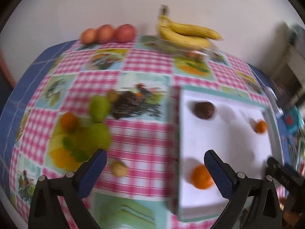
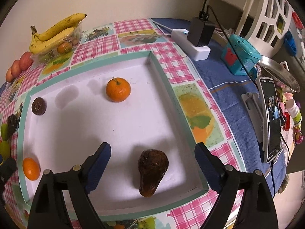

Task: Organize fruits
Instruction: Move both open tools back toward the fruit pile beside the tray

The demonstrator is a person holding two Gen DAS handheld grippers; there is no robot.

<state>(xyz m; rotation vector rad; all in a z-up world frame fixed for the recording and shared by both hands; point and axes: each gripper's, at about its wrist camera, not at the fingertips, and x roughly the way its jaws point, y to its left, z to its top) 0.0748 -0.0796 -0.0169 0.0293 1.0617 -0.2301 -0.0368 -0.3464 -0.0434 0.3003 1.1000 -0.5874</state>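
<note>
- White-floored tray (image 2: 152, 61) with a teal rim lies under my right gripper (image 2: 152, 152); its jaws are spread wide and hold nothing.
- Dark avocado (image 2: 152, 171) lies between those open fingers, near the tray corner closest to me and touching neither pad. It looks set down there, or about to be picked; I cannot tell which.
- Also in the tray: mandarin (image 2: 118, 89) ahead of the right gripper, a small dark round fruit (image 2: 39, 106) far ahead-left, and an orange (image 2: 31, 168) at the left edge. They are well apart, probably one spot per kind.
- Left gripper (image 1: 155, 166) is wide open and empty, over the checked tablecloth (image 1: 148, 61) beside the tray; that view is blurred.
- Loose fruit near it: two green pears (image 1: 99, 122) ahead-left, a small yellowish fruit (image 1: 119, 168) just ahead.
- Far ahead: bananas (image 1: 186, 32) on a clear container, and three apples (image 1: 108, 33).
</note>
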